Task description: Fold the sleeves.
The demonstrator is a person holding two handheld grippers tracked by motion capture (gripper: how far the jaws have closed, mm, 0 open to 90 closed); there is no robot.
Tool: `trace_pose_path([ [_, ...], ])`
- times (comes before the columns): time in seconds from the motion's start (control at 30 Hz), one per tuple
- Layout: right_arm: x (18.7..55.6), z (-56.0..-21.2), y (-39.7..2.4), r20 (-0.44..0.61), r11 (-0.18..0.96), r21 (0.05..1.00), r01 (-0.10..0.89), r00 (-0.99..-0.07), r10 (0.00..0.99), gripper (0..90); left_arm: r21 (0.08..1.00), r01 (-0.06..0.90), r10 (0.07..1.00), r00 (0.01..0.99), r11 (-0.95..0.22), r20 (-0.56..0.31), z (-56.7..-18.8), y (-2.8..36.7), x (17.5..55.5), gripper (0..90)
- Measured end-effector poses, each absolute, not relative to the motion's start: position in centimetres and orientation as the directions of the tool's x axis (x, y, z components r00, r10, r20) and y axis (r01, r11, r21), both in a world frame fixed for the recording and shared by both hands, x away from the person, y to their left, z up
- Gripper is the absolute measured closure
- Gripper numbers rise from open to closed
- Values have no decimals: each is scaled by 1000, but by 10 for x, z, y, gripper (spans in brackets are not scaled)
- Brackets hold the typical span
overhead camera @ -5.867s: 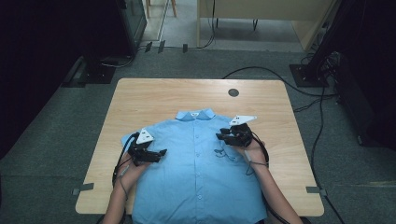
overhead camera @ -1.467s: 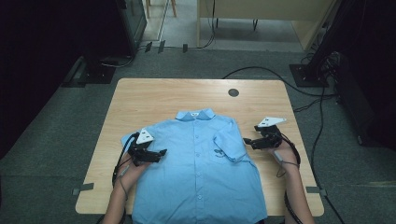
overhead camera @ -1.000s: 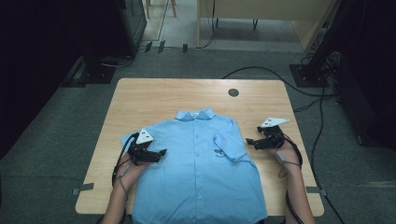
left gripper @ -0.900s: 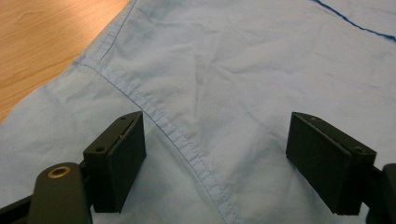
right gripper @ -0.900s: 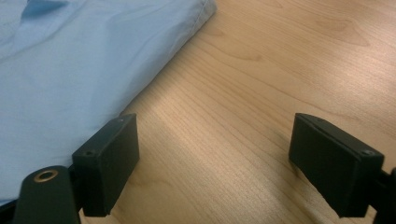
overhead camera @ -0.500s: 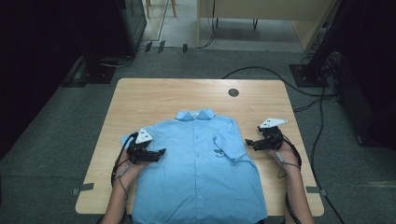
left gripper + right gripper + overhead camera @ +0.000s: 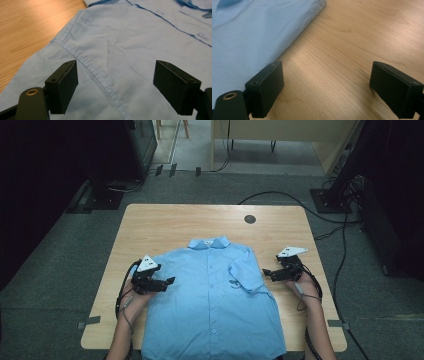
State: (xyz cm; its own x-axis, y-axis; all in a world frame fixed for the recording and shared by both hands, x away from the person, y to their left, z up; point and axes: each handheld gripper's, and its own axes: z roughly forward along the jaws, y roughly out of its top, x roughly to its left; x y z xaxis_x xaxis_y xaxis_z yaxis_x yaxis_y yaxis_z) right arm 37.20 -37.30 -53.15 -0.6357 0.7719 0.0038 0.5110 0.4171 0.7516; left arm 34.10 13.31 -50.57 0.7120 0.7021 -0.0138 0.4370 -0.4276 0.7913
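While I count what lies before me, I find one shirt (image 7: 212, 305), light blue and short-sleeved, spread front-up on the wooden surface (image 7: 165, 222) with its collar toward the far edge and its hem at the near edge. One row of buttons runs down its middle. Its sleeve on the right side is folded in over the chest; the left sleeve lies flat under my left claw (image 7: 169, 281). I see two claws. In the left gripper view the left claw (image 7: 115, 87) stands wide apart above the shoulder seam, pressing on nothing. My right claw (image 7: 266, 272) sits on bare wood just beside the shirt's right edge; its jaws have just been opening and now stand wide with nothing between them. One dark round disc (image 7: 250, 219) sits near the surface's far edge.
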Motion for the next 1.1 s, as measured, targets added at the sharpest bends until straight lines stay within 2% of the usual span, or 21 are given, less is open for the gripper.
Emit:
trace_pose_path([
  [0.4, 372, -531, -373, 4, 414, 751, 514, -631, 776, 117, 786, 455, 703, 710, -419, -36, -496, 143, 339, 200],
  [0.43, 372, -531, -373, 4, 414, 751, 514, -631, 776, 117, 788, 436, 704, 710, -434, -5, -495, 144, 338, 200],
  [0.53, 372, -531, -373, 4, 414, 751, 514, -630, 776, 117, 788, 436, 704, 710, -434, -5, -495, 144, 338, 200],
  [0.6, 372, -531, -373, 5, 413, 751, 515, -630, 776, 114, 772, 429, 710, 703, -469, 41, -495, 145, 338, 200],
  [1.1, 371, -532, -374, 3, 417, 750, 514, -632, 775, 104, 798, 422, 708, 706, -431, 9, -488, 160, 337, 201],
])
